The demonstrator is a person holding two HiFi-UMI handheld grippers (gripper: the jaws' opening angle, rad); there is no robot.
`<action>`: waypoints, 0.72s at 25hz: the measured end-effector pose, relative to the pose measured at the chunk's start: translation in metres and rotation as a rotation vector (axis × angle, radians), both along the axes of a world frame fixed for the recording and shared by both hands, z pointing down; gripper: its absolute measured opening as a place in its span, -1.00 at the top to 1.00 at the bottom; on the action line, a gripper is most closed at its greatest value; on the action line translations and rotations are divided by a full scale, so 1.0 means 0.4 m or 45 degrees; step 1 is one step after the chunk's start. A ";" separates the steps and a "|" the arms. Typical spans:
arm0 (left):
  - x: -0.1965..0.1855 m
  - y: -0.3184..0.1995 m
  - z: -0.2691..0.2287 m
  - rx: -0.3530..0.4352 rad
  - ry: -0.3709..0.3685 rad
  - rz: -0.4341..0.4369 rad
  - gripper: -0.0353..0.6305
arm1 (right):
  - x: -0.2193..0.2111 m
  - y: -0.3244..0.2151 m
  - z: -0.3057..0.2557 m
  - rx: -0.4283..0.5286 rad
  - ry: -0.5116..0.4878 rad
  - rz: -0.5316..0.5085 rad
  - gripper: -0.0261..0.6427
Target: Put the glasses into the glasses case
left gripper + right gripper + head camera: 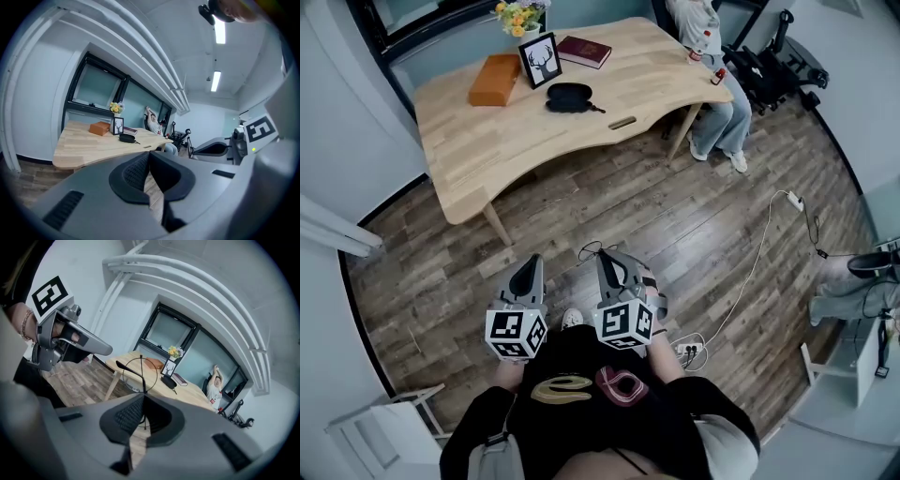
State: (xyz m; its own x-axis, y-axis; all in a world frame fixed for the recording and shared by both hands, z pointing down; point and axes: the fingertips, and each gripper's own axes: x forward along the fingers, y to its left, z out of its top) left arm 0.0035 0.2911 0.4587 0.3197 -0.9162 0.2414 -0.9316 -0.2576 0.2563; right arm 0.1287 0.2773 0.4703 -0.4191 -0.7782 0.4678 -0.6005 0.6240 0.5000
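Our right gripper (144, 398) has its jaws pinched together on the thin black wire-framed round glasses (141, 376), which stick up just past its tips. Our left gripper (150, 155), just beside it, is closed with nothing between its jaws. The black oval glasses case (569, 97) lies on the light wooden table (487, 150), well apart from both grippers, ahead across the brown plank floor (675, 216).
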 end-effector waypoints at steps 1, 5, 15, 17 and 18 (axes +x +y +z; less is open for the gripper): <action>0.002 -0.001 0.001 -0.003 -0.002 -0.004 0.84 | 0.005 0.000 0.003 -0.003 0.003 -0.001 0.89; -0.006 -0.014 0.009 -0.010 -0.001 -0.022 0.84 | 0.017 -0.012 0.011 -0.024 -0.010 0.012 0.89; -0.007 -0.096 0.051 -0.045 0.014 0.033 0.84 | 0.044 -0.073 0.026 -0.014 0.038 0.103 0.89; -0.010 -0.129 0.048 -0.034 0.016 0.040 0.84 | 0.044 -0.094 0.030 -0.018 0.044 0.112 0.89; -0.013 -0.145 0.047 -0.029 0.018 0.043 0.84 | 0.042 -0.105 0.032 -0.018 0.047 0.116 0.89</action>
